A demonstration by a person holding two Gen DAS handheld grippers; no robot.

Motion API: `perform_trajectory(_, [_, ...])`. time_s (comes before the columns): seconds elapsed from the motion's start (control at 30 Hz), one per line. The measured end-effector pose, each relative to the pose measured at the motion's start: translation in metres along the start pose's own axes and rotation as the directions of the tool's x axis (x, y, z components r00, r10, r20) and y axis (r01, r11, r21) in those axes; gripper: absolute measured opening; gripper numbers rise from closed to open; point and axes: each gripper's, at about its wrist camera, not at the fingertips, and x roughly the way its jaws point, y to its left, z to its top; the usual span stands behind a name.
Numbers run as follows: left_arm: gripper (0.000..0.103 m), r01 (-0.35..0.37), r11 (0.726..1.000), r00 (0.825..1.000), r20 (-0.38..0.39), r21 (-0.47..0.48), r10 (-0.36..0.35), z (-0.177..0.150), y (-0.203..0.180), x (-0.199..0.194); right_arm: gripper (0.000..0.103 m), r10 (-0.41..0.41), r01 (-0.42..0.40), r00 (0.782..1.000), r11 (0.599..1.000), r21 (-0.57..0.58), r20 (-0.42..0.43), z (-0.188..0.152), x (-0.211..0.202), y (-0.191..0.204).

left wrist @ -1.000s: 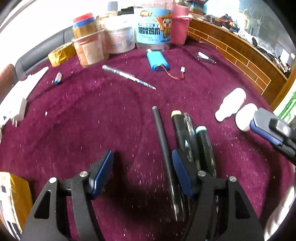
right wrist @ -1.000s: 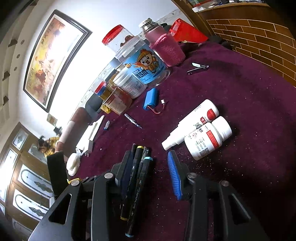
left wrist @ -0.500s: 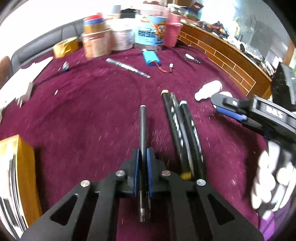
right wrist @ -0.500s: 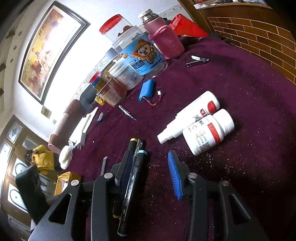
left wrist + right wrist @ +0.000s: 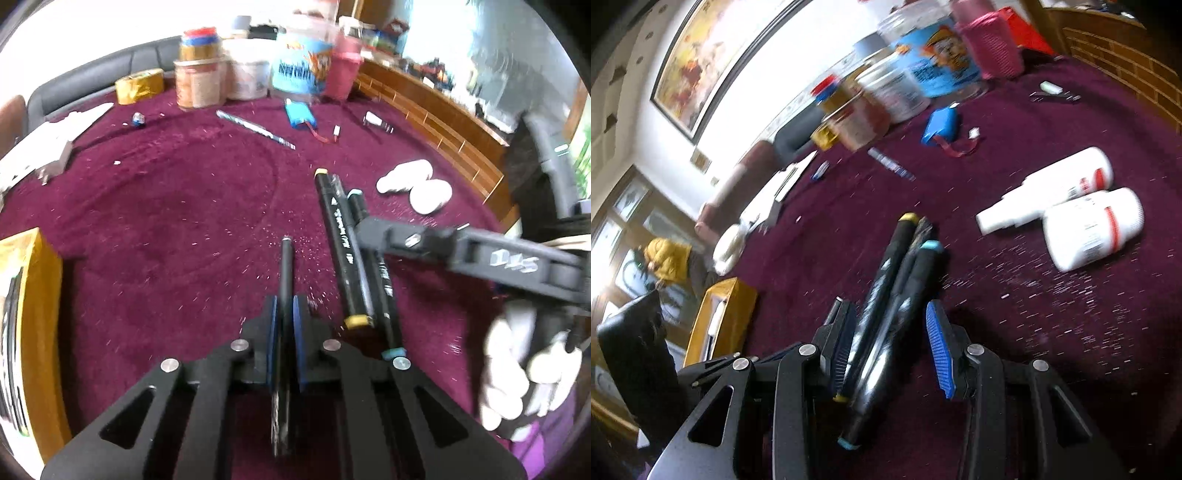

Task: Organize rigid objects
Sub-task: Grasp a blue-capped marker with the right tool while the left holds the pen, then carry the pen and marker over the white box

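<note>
A thin black pen [image 5: 285,273] is clamped by the left gripper [image 5: 283,317]. The markers [image 5: 894,295] (lying bundled on the cloth) are straddled by the half-open right gripper [image 5: 892,350]; one could be knocked askew if nudged.

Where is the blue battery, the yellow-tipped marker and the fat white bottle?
blue battery [image 5: 941,124], right wrist view, middle of its blue body.
yellow-tipped marker [image 5: 338,236], left wrist view, middle of its black barrel.
fat white bottle [image 5: 1089,229], right wrist view, its labelled side.

place: home living room | cues: framed painting [image 5: 701,55], sofa [image 5: 92,79], food jars [image 5: 199,79]
</note>
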Motion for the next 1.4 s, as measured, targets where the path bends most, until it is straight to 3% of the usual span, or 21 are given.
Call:
perform_trajectory(0.07, [0.006,0.027,0.999,0.999,0.027,-0.027,-0.026,-0.006,0.004,-0.015,0.037,0.022,-0.022,0.999,1.0,-0.007,-0.04,-0.003,0.007,0.003])
perform_trajectory(0.2, [0.006,0.046,0.997,0.999,0.029,-0.055,-0.044,-0.017,0.009,-0.024,0.037,0.016,-0.017,0.999,1.0,-0.014,-0.033,-0.005,0.006,0.003])
perform_trajectory(0.3, [0.007,0.03,0.998,0.999,0.016,-0.053,-0.029,-0.02,0.008,-0.016,0.028,-0.032,0.032,0.999,0.999,-0.034,-0.018,-0.007,0.005,0.005])
perform_trajectory(0.33, [0.007,0.019,0.998,1.0,0.003,-0.053,-0.018,-0.019,0.006,-0.01,0.017,-0.067,0.067,0.998,0.997,-0.044,-0.012,-0.008,0.006,0.007])
perform_trajectory(0.37, [0.008,0.013,0.999,1.0,-0.012,-0.051,-0.013,-0.019,0.005,-0.004,0.017,-0.1,0.1,0.995,0.994,-0.054,0.001,-0.009,0.005,0.009])
perform_trajectory(0.43, [0.014,-0.021,1.0,1.0,-0.002,-0.017,0.021,-0.015,-0.002,0.001,0.016,-0.146,0.147,0.989,0.988,-0.051,0.017,-0.01,0.005,0.012])
perform_trajectory(0.47, [0.023,-0.037,0.999,0.999,-0.004,0.003,0.037,-0.014,-0.006,0.003,0.016,-0.165,0.166,0.986,0.984,-0.058,0.024,-0.011,0.004,0.014])
perform_trajectory(0.5, [0.043,-0.065,0.997,0.998,0.005,0.048,0.065,-0.012,-0.014,0.007,0.017,-0.199,0.201,0.979,0.976,-0.077,0.037,-0.013,0.004,0.018])
perform_trajectory(0.53, [0.051,-0.087,0.989,0.996,0.021,0.12,0.085,-0.012,-0.026,0.012,0.017,-0.216,0.219,0.975,0.972,-0.088,0.044,-0.012,0.004,0.02])
perform_trajectory(0.6, [0.051,-0.131,0.971,0.991,0.044,0.2,0.125,-0.011,-0.04,0.018,0.018,-0.241,0.245,0.969,0.963,-0.113,0.053,-0.013,0.005,0.023])
perform_trajectory(0.63, [0.049,-0.124,0.973,0.992,0.033,0.193,0.12,-0.008,-0.038,0.02,0.021,-0.242,0.248,0.968,0.962,-0.115,0.058,-0.013,0.005,0.023])
perform_trajectory(0.67, [0.04,-0.102,0.979,0.995,0.023,0.176,0.099,-0.007,-0.035,0.021,0.021,-0.237,0.243,0.969,0.963,-0.114,0.061,-0.013,0.004,0.021])
perform_trajectory(0.7, [0.019,-0.081,0.983,0.997,0.022,0.162,0.079,-0.006,-0.032,0.02,0.021,-0.231,0.237,0.971,0.965,-0.111,0.061,-0.012,0.005,0.02])
perform_trajectory(0.73, [0.007,-0.08,0.984,0.997,0.023,0.157,0.078,-0.006,-0.03,0.019,0.021,-0.226,0.232,0.972,0.967,-0.11,0.061,-0.012,0.005,0.02])
perform_trajectory(0.87, [0.005,-0.009,0.998,1.0,0.02,0.07,0.008,-0.009,-0.016,0.006,0.016,-0.213,0.217,0.976,0.971,-0.102,0.052,-0.012,0.004,0.017])
perform_trajectory(1.07, [0.005,0.101,0.993,0.99,0.104,-0.062,-0.095,-0.024,0.006,-0.036,0.014,-0.137,0.139,0.988,0.99,-0.028,0.075,-0.008,-0.007,0.007])
perform_trajectory(1.13, [0.005,0.168,0.98,0.976,0.155,-0.111,-0.15,-0.031,0.02,-0.06,0.014,-0.09,0.092,0.99,0.996,-0.018,0.105,-0.006,-0.014,0.005])
perform_trajectory(1.23, [0.006,0.258,0.952,0.94,0.268,-0.164,-0.209,-0.046,0.049,-0.106,0.013,-0.017,0.02,0.991,1.0,-0.018,0.13,-0.006,-0.019,0.007])
perform_trajectory(1.4, [0.006,0.294,0.926,0.886,0.43,-0.235,-0.172,-0.077,0.105,-0.177,0.013,0.002,0.008,0.984,0.998,-0.058,0.176,-0.007,-0.027,0.019])
